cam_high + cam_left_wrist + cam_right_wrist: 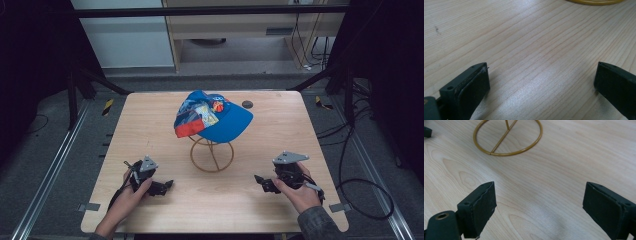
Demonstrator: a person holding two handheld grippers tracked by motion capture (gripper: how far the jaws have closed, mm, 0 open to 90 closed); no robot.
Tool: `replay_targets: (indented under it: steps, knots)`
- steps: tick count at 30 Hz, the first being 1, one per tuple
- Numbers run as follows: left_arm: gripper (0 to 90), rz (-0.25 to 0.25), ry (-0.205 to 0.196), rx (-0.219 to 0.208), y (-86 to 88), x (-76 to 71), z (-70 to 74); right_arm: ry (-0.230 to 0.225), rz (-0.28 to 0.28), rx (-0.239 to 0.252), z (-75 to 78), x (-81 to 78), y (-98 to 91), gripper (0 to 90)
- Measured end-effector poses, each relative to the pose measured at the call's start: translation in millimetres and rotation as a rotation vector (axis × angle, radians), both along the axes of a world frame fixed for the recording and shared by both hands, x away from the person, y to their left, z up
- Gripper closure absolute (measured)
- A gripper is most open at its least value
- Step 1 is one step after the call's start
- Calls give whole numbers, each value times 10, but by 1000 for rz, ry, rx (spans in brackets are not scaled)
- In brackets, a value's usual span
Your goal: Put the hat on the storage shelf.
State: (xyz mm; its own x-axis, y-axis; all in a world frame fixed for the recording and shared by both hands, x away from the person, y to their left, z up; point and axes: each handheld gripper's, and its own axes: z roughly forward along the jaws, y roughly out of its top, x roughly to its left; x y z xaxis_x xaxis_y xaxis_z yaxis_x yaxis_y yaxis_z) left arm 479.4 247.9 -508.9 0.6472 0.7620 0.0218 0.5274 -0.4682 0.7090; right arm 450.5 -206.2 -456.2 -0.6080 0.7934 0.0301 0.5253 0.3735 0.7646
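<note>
A blue cap (215,118) with a colourful patterned front sits on top of a gold wire stand (212,153) in the middle of the wooden table (150,125). The stand's round base ring (507,138) lies ahead of the right gripper; a sliver of it (595,2) shows at the top of the left gripper view. My left gripper (168,185) rests low on the table at the front left, open, nothing between its jaws. My right gripper (259,179) rests at the front right, open and empty too. Both point inward toward the stand.
A small dark round disc (247,104) lies on the table behind the cap. Metal rails and cables run along the floor on both sides. Bare wood lies between the grippers and the stand.
</note>
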Motion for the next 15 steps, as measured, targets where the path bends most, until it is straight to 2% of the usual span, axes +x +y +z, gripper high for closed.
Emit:
replay_targets:
  steps: [5,11,15]
  knots:
    - [0,0,0,0,0,0,0,22,-7,11,-145,34,46,119]
    - [0,-1,0,1,0,0,0,33,-39,6,-304,103,125,122]
    - [0,0,0,0,0,0,0,57,-64,6,-413,147,171,124]
